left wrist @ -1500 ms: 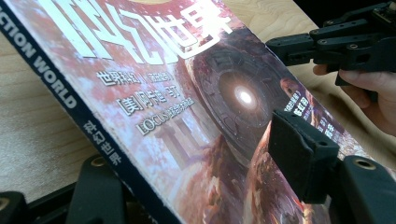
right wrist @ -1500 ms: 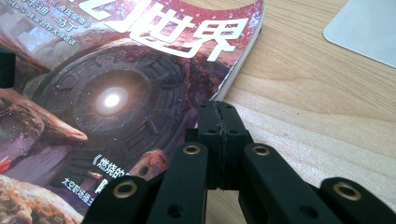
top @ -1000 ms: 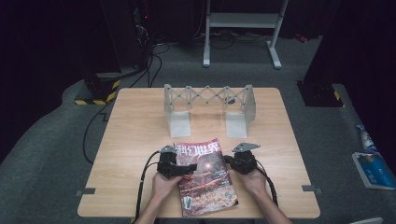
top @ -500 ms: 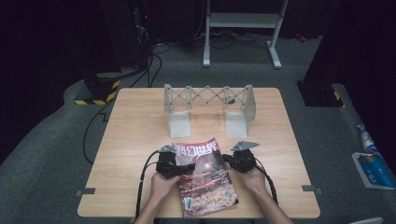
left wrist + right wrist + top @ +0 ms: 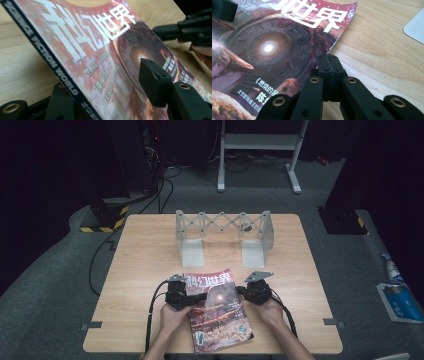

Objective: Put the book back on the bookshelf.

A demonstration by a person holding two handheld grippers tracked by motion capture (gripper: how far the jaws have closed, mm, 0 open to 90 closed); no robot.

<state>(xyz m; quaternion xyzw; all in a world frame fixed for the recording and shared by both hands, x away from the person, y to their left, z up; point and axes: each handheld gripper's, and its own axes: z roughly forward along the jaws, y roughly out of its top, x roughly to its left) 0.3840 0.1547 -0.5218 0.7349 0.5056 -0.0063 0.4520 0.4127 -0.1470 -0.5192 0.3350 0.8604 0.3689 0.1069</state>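
A science-fiction magazine lies at the near middle of the wooden table, its red cover up and its title toward the far side. In the left gripper view the spine side appears raised off the wood. The left gripper straddles that spine edge: one jaw is under the magazine and the other lies over the cover, so the jaws stand apart with the magazine between them, though whether they actually press it cannot be told. The right gripper sits at the magazine's right edge with its jaws closed flat against each other; its tips meet the edge of the cover, and it cannot be told whether any paper is pinched between them.

Beyond the magazine, well apart from it, a grey folding rack stands at the far middle of the table.

The main risk seems to be the right side. If the closed tips hold only the cover sheet, or nothing, any lift would likely peel the cover open or let that edge drop, leaving the magazine to sag and twist from the left grip alone. A glossy cover could also slide out of a loose left grip, and pulling the two hands apart might crease or tear the paper.
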